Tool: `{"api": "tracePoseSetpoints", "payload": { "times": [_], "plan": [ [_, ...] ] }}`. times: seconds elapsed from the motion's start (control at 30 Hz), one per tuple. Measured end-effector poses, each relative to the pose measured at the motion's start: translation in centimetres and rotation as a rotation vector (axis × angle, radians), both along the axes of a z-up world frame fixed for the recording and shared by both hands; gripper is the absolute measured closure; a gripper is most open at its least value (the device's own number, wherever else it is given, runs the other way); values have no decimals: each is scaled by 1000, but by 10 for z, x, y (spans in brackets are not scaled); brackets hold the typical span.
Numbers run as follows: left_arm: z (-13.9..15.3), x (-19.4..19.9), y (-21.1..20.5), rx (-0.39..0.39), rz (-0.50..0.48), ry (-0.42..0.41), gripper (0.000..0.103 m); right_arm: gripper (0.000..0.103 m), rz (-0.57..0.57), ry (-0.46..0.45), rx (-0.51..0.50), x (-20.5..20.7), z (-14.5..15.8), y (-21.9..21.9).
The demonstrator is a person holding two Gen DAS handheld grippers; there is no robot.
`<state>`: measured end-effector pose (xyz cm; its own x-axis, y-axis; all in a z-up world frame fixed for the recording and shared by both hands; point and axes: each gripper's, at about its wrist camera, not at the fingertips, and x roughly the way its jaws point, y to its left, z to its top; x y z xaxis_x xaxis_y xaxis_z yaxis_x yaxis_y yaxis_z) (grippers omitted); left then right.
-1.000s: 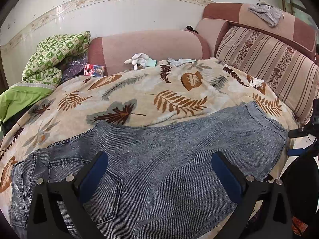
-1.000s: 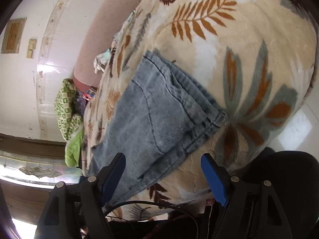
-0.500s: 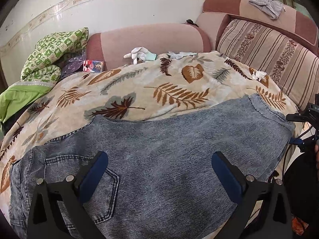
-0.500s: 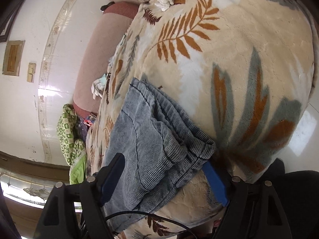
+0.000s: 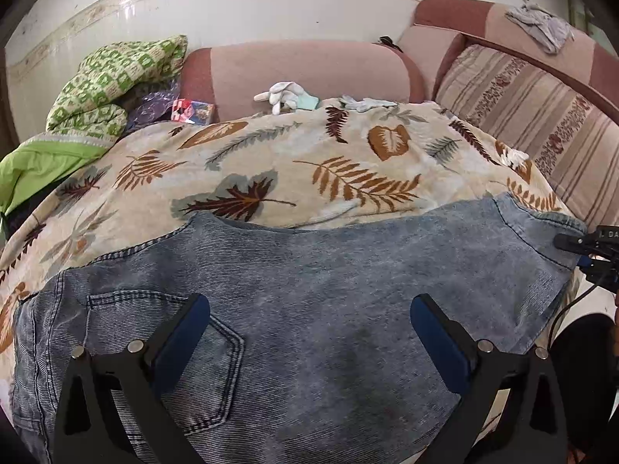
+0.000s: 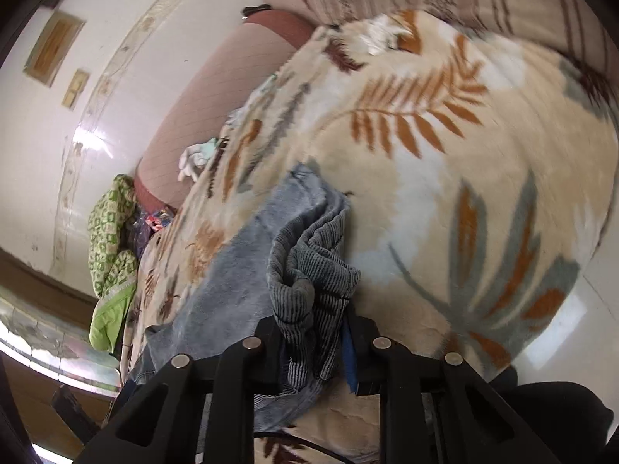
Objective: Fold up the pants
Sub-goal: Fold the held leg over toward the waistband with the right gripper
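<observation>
Denim jeans [image 5: 317, 309] are lying spread across the lower half of the left wrist frame, resting on a leaf-print blanket [image 5: 309, 162] that is covering a pink sofa [image 5: 301, 65]. The back pocket [image 5: 170, 348] is showing at lower left, and the leg hem is reaching toward the right edge of the frame.

The left gripper [image 5: 309, 332] is hovering over the middle of the jeans with its fingers [image 5: 185, 332] spread wide, holding nothing. The right gripper [image 6: 313, 332] is appearing at the bottom centre of its own frame with its fingers pressed together, pinching a bunched fold of the hem of the jeans [image 6: 309, 270]; that same gripper is peeking in at the right edge of the left wrist frame.

The fold appears to be at its opening step: one leg end is gripped, while most of the garment is lying flat and unfolded. The next move likely calls for carrying the pinched hem across toward the waistband at lower left, with the free gripper pinning or steadying the cloth so it is not dragged across the plush blanket.

White gloves [image 5: 286, 92] and a green patterned quilt [image 5: 112, 81] are sitting in the upper left of that frame, well apart from the work.
</observation>
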<state>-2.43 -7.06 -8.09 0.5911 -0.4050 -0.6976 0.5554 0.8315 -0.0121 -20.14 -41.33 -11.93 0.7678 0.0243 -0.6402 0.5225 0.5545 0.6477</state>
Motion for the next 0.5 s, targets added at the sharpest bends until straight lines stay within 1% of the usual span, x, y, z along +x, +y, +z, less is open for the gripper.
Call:
{"api": "tracePoseSetpoints", "payload": {
  "times": [0.13, 0.2, 0.3, 0.4, 0.5],
  "plan": [
    [6, 17, 18, -28, 80, 23, 0, 81, 78, -48, -83, 22, 38, 23],
    [10, 24, 29, -41, 123, 29, 0, 81, 132, -72, -107, 36, 54, 38],
    [18, 34, 46, -53, 185, 19, 0, 81, 234, -99, -126, 62, 70, 69],
    [29, 41, 63, -58, 239, -18, 0, 81, 347, -99, -152, 89, 74, 110],
    [40, 46, 82, -77, 284, -55, 0, 81, 462, -75, -132, 112, 62, 150]
  ]
}}
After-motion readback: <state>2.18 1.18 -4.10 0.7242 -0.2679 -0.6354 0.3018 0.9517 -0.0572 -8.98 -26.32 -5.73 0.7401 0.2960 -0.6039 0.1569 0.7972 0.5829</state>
